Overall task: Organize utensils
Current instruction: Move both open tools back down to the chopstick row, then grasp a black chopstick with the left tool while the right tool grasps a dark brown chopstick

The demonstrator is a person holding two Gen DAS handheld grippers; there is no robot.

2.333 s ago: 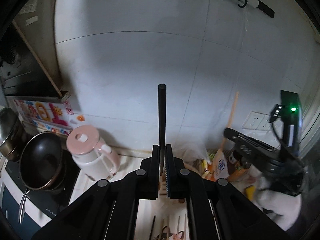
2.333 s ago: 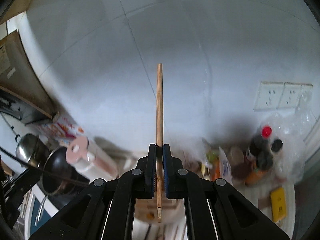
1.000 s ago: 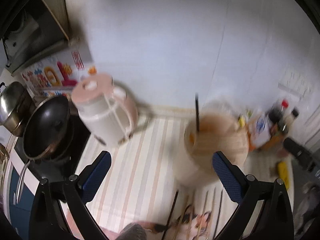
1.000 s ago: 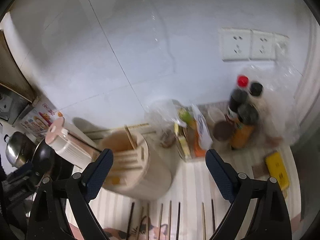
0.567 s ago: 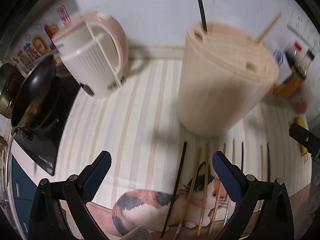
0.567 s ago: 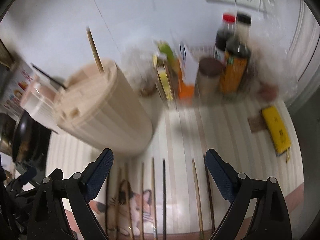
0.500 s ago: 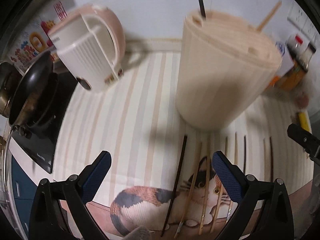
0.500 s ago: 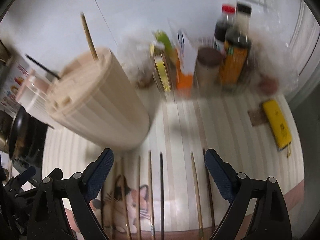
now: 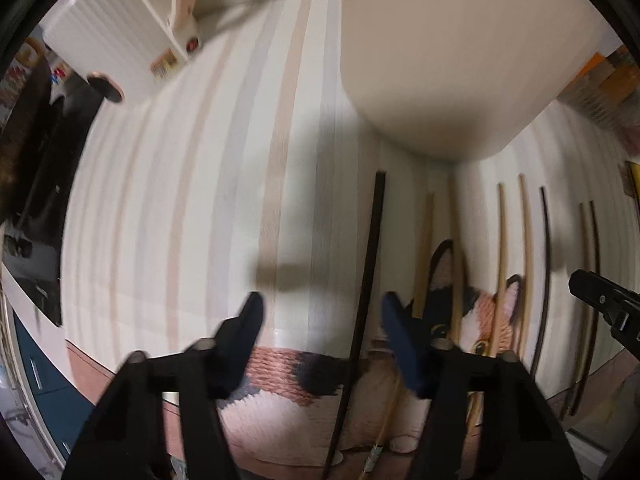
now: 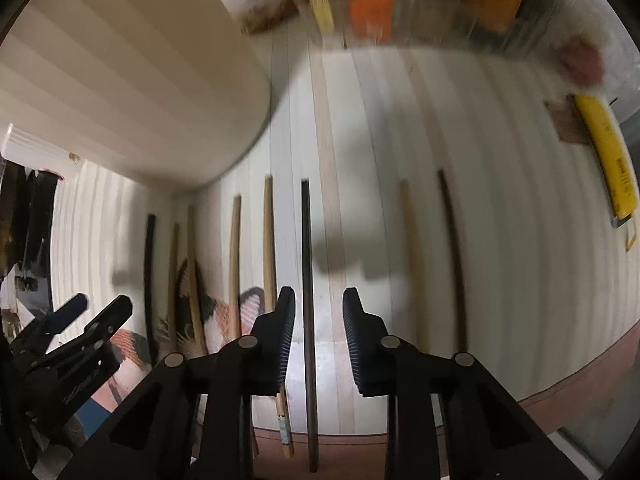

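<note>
Striped cream mat (image 9: 192, 184) on a kitchen counter, cat print at its near edge; views blurred. Big beige ribbed utensil holder (image 9: 452, 52) stands at the back, white-pink ribbed jug (image 9: 120, 28) to its left, dark stovetop (image 9: 36, 184) at the far left, orange and yellow packets (image 10: 368, 0) behind, a yellow flat object (image 10: 608, 160) at the right edge. Chopsticks lie in a parallel row in front of the holder. Left gripper (image 9: 320, 312) half open, jaws just been closing, black chopstick (image 9: 368, 272) between them, pads not touching it. Right gripper (image 10: 319, 308) narrower, also just closing, astride a dark chopstick (image 10: 307, 280) with gaps either side. A wooden chopstick (image 10: 270, 256) lies just beside its left finger.
</note>
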